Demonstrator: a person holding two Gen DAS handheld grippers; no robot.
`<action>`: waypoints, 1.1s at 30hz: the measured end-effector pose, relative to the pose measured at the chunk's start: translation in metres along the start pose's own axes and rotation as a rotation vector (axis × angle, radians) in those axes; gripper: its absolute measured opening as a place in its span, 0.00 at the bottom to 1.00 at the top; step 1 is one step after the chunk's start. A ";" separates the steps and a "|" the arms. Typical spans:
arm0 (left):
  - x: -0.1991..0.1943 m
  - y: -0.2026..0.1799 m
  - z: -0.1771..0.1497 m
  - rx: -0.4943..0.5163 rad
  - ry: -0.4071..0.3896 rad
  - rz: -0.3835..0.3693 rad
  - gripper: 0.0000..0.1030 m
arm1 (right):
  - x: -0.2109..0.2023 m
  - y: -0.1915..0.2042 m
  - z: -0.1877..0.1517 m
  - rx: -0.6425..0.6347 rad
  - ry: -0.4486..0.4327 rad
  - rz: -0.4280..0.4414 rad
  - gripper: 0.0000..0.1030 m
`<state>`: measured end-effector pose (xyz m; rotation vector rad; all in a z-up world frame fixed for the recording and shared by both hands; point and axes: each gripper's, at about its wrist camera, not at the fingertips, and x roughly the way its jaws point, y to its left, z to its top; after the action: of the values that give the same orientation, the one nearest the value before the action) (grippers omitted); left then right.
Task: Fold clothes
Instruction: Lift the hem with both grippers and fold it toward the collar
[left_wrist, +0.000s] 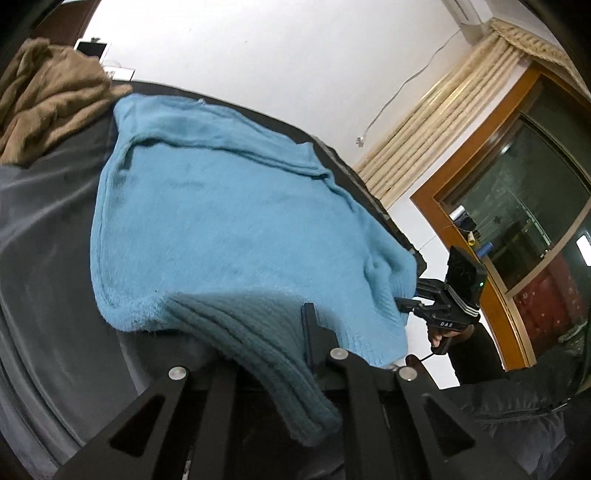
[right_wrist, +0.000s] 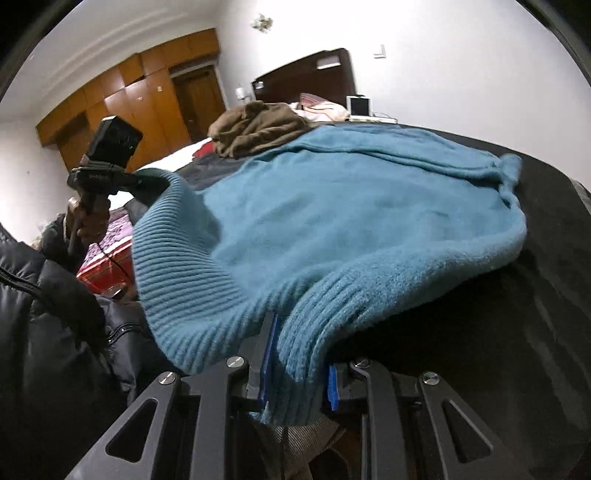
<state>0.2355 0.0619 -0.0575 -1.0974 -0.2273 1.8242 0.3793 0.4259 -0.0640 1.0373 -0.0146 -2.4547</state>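
both claws clamp the ribbed hem of the blue sweater (right_wrist: 332, 206), the left claw (left_wrist: 291, 354) at one corner, the right claw (right_wrist: 295, 365) at the other. ahead of them the sweater lies on a dark cover (left_wrist: 44, 221), with a brown garment (right_wrist: 255, 129) beyond it.

Bedroom, plain white walls (left_wrist: 258, 48). Beige pleated curtain (left_wrist: 436, 122) next to a wood-framed window (left_wrist: 517, 192), glass dark. Thin white cable (left_wrist: 402, 88) hangs down the wall. Opposite side: orange-brown wardrobe (right_wrist: 122, 103), dark wooden door (right_wrist: 199, 99), dark headboard (right_wrist: 306, 74), bed with red patterned cover (right_wrist: 107, 254). Light even, indoor.
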 end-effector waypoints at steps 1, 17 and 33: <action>0.002 0.001 -0.001 -0.007 0.004 0.003 0.10 | 0.000 -0.004 -0.002 0.020 0.004 -0.008 0.23; -0.020 -0.006 0.024 0.006 -0.118 0.009 0.10 | -0.037 -0.002 0.025 0.086 -0.183 -0.007 0.15; -0.040 0.013 0.097 -0.044 -0.279 0.027 0.10 | -0.065 -0.046 0.095 0.145 -0.412 -0.128 0.15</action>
<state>0.1588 0.0521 0.0146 -0.8759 -0.4199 2.0029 0.3345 0.4787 0.0387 0.5842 -0.2696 -2.7770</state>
